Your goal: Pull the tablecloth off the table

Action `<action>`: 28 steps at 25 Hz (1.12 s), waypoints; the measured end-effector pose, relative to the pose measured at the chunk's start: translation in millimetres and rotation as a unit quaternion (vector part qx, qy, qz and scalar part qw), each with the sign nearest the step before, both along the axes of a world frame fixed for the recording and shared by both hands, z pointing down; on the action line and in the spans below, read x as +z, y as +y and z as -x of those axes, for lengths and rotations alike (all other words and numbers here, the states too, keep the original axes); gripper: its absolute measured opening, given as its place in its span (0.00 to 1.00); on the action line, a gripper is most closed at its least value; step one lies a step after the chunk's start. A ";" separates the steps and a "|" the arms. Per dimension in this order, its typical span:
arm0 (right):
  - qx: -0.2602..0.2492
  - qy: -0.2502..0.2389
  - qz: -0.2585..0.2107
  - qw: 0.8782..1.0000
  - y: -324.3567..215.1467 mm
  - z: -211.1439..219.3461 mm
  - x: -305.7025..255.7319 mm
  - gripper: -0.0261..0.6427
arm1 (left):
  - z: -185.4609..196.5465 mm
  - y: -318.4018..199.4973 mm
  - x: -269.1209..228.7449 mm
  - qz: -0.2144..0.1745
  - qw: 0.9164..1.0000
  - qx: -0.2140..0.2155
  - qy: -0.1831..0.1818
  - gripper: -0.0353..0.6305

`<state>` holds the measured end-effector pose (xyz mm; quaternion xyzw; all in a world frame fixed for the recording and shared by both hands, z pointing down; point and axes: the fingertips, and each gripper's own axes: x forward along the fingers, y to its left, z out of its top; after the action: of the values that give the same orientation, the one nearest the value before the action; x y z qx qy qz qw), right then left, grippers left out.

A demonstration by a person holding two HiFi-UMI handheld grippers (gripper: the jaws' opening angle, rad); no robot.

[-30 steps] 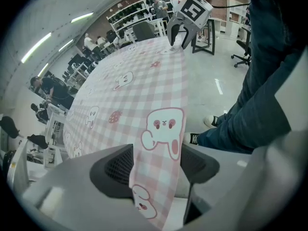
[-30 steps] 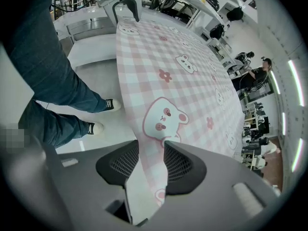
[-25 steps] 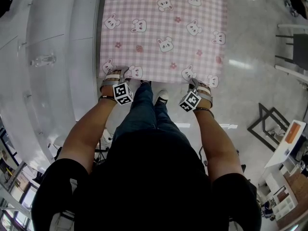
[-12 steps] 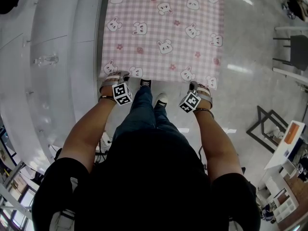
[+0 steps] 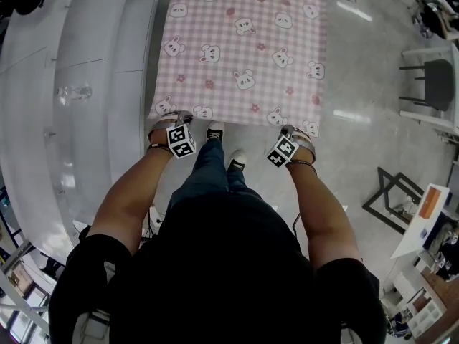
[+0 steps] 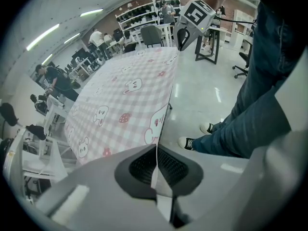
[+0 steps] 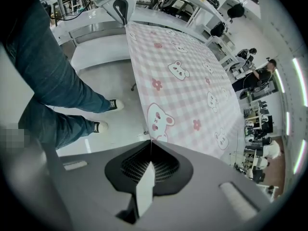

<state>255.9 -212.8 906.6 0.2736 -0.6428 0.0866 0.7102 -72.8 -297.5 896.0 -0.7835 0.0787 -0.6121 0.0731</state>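
A pink checked tablecloth printed with bunnies lies spread over the table in front of me. My left gripper is shut on its near left corner, and my right gripper is shut on its near right corner. In the left gripper view the tablecloth runs edge-on into the closed left gripper, with the right gripper at the far end of that edge. In the right gripper view the tablecloth enters the shut right gripper, and the left gripper shows beyond. The near edge hangs taut between both grippers.
My legs and shoes stand just under the near edge of the cloth. Long white benches run along the left. A black chair and a black frame stand are on the glossy floor at the right.
Both grippers have lifted a little with the cloth's near edge. The cloth now sits lower in the head view, and its far edge has come into sight.
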 end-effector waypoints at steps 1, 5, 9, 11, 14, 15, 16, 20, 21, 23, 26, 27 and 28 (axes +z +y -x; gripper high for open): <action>-0.002 -0.002 -0.001 1.000 -1.1 0.1 -3.5 0.08 | 0.3 -0.8 -2.7 0.001 1.000 -0.001 0.001 0.06; -0.006 -0.008 -0.009 1.000 -3.7 -2.9 -16.3 0.08 | -2.7 -3.9 -14.5 -0.001 1.000 -0.002 0.003 0.06; -0.005 -0.008 -0.019 1.000 -3.6 -1.5 -27.8 0.08 | -0.7 -2.1 -25.4 -0.006 1.000 -0.003 0.008 0.06; -0.007 -0.010 -0.024 1.000 -5.5 -1.1 -34.9 0.08 | -0.1 -4.5 -33.2 -0.012 1.000 -0.004 0.010 0.06; -0.011 -0.013 -0.031 0.999 -4.8 -2.6 -48.0 0.08 | -1.5 -4.4 -47.8 -0.020 1.000 -0.006 0.014 0.06; -0.012 -0.014 -0.034 0.999 -3.6 -2.6 -52.3 0.08 | -1.8 -3.0 -52.8 -0.021 1.000 -0.007 0.016 0.06; -0.012 -0.015 -0.037 0.999 -2.6 -2.4 -56.4 0.08 | -1.9 -2.0 -57.6 -0.022 1.000 -0.008 0.017 0.06; -0.009 -0.019 -0.051 0.998 -2.8 -4.1 -72.8 0.08 | -4.0 -4.3 -77.8 -0.033 0.999 -0.015 0.027 0.06; -0.007 -0.021 -0.058 0.998 -4.0 -4.8 -78.0 0.08 | -4.6 -5.6 -83.5 -0.038 0.999 -0.017 0.030 0.06; -0.003 -0.023 -0.074 0.997 -7.8 -5.6 -90.8 0.08 | -5.2 -8.5 -95.9 -0.047 0.998 -0.019 0.036 0.06; 0.000 -0.023 -0.099 0.995 -13.9 -6.1 -114.0 0.08 | -5.4 -14.5 -118.9 -0.064 0.997 -0.024 0.045 0.06; 0.001 -0.023 -0.106 0.994 -15.4 -6.5 -121.2 0.08 | -5.8 -16.6 -127.2 -0.070 0.996 -0.025 0.049 0.06; 0.003 -0.023 -0.113 0.993 -17.0 -7.1 -127.7 0.08 | -6.6 -18.9 -135.4 -0.077 0.995 -0.027 0.053 0.06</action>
<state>263.1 -229.8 778.8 0.3522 -0.6639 0.0219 0.6593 -66.3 -316.5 760.6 -0.8045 0.1500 -0.5636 0.1125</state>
